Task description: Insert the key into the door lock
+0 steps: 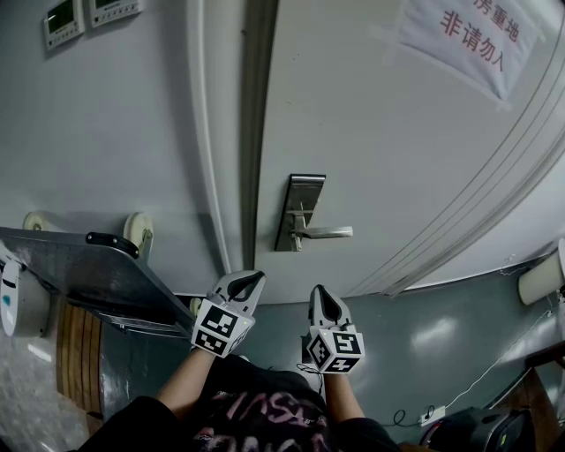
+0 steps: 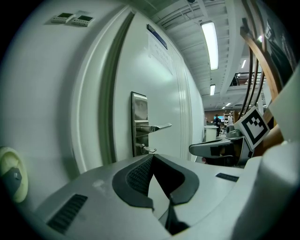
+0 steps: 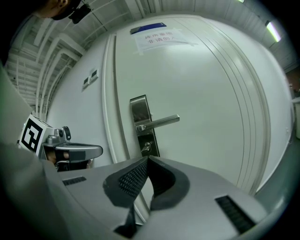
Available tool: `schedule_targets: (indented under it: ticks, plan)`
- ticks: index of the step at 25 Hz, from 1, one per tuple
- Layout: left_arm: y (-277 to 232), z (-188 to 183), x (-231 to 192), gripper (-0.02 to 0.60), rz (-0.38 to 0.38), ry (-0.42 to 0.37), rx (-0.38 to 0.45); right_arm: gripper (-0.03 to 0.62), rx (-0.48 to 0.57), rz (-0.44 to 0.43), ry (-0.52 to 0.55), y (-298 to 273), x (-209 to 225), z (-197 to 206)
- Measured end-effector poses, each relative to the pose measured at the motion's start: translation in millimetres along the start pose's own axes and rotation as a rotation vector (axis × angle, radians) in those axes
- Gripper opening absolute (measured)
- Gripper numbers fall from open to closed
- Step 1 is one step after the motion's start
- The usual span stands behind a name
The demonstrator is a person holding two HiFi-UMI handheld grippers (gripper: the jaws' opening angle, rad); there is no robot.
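A steel lock plate (image 1: 298, 212) with a lever handle (image 1: 325, 233) sits on the white door (image 1: 388, 150). Below the lever, a small metal key (image 2: 147, 150) sticks out of the keyhole; it is also in the right gripper view as the key (image 3: 146, 149). Both grippers hang side by side below the lock, well short of the door. My left gripper (image 1: 251, 281) (image 2: 153, 157) has its jaws together with nothing between them. My right gripper (image 1: 319, 297) (image 3: 146, 160) is likewise shut and empty. Neither touches the key or handle.
The door frame (image 1: 252, 132) runs just left of the lock. A grey metal folding cart (image 1: 88, 265) leans at the left, close to my left gripper. Wall control panels (image 1: 66, 19) are at top left, a paper notice (image 1: 468, 31) on the door, a power strip (image 1: 433, 413) on the floor.
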State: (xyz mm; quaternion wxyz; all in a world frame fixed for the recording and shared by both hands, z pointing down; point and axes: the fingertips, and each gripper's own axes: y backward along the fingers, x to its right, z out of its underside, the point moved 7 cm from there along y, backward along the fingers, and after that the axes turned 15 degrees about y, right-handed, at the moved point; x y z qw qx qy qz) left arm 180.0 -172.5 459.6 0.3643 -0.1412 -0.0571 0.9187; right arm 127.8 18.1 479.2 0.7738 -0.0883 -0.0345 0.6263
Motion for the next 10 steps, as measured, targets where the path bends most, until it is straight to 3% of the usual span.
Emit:
schedule_targets:
  ticks: [10]
  plan:
    - [1.1, 4.9, 4.1, 0.012, -0.001, 0.003, -0.015, 0.063, -0.001, -0.003, -0.001, 3.0, 1.8, 0.7]
